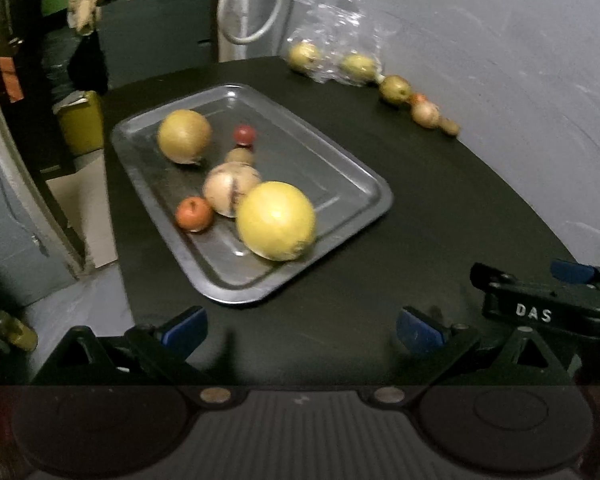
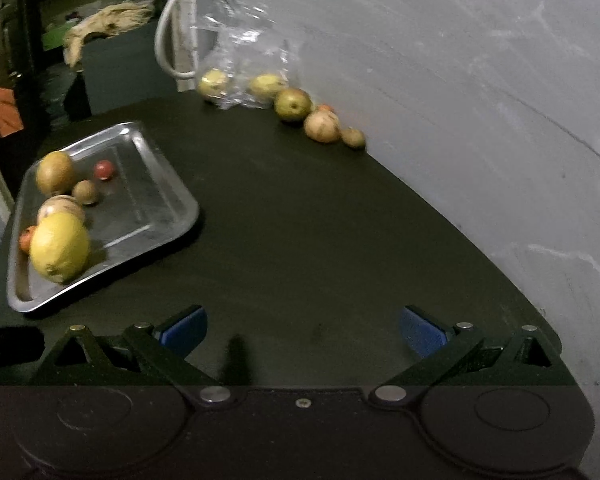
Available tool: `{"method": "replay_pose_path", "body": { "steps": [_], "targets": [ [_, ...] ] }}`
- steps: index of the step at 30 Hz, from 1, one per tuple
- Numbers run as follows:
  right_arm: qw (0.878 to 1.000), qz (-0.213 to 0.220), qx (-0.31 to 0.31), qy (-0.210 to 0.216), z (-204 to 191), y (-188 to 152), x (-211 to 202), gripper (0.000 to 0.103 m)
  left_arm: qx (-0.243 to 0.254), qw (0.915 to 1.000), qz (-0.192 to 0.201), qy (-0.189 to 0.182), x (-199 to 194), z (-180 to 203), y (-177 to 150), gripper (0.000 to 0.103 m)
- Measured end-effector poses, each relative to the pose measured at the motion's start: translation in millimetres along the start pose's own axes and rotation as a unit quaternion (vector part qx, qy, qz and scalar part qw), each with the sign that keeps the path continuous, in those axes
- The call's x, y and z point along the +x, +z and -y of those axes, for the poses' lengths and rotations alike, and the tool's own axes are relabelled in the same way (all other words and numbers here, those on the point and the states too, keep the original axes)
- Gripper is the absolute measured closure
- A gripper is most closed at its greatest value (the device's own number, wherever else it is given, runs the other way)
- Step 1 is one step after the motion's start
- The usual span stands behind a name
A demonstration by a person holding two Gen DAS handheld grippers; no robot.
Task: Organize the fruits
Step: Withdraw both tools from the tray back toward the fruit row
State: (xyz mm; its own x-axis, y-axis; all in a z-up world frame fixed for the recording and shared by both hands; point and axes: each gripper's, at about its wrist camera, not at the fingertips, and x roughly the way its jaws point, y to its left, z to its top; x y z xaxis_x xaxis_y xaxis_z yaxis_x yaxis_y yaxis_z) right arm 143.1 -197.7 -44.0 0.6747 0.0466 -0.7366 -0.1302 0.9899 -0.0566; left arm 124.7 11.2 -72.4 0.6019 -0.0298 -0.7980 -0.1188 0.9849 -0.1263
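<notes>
Right wrist: right tool (image 2: 303, 330) level, gaping.

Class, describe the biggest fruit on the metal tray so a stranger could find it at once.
Find the metal tray on the dark table. At its near end lies the large yellow fruit, beside a pale round fruit. It is the brightest yellow and biggest one.

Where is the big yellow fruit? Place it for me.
The big yellow fruit lies in the metal tray's near end, touching the pale round fruit; in the right wrist view it is far left.
</notes>
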Motion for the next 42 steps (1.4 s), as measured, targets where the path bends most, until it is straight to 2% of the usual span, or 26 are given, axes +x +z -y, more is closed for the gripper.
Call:
{"method": "replay_pose_path", "body": {
  "steps": [9,22,28,35,42],
  "targets": [
    [0.999,0.02,0.019,-0.017,26.9,-0.5,2.8,0.001,-0.012,0.9993,-0.001,-0.036,13.3,22.0,11.4,0.001],
    [0.998,0.052,0.033,-0.025,57.0,16.9,19.8,0.001,-0.03,0.9988,0.006,-0.038,33.8,48.9,57.9,0.001],
    [0.999,0.049,0.014,-0.011,58.9,25.0,34.5,0.001,-0.06,0.9977,0.004,-0.032,51.2,47.2,81.5,0.001],
    [0.999,0.024,0.0,0.025,56.3,40.3,61.5,0.001,-0.107,0.9939,0.008,-0.022,65.8,39.6,106.0,0.001],
    [0.994,0.05,-0.063,0.067,40.0,71.0,84.3,0.001,-0.129,0.9911,0.03,-0.012,80.3,30.0,140.5,0.001]
  ]
}}
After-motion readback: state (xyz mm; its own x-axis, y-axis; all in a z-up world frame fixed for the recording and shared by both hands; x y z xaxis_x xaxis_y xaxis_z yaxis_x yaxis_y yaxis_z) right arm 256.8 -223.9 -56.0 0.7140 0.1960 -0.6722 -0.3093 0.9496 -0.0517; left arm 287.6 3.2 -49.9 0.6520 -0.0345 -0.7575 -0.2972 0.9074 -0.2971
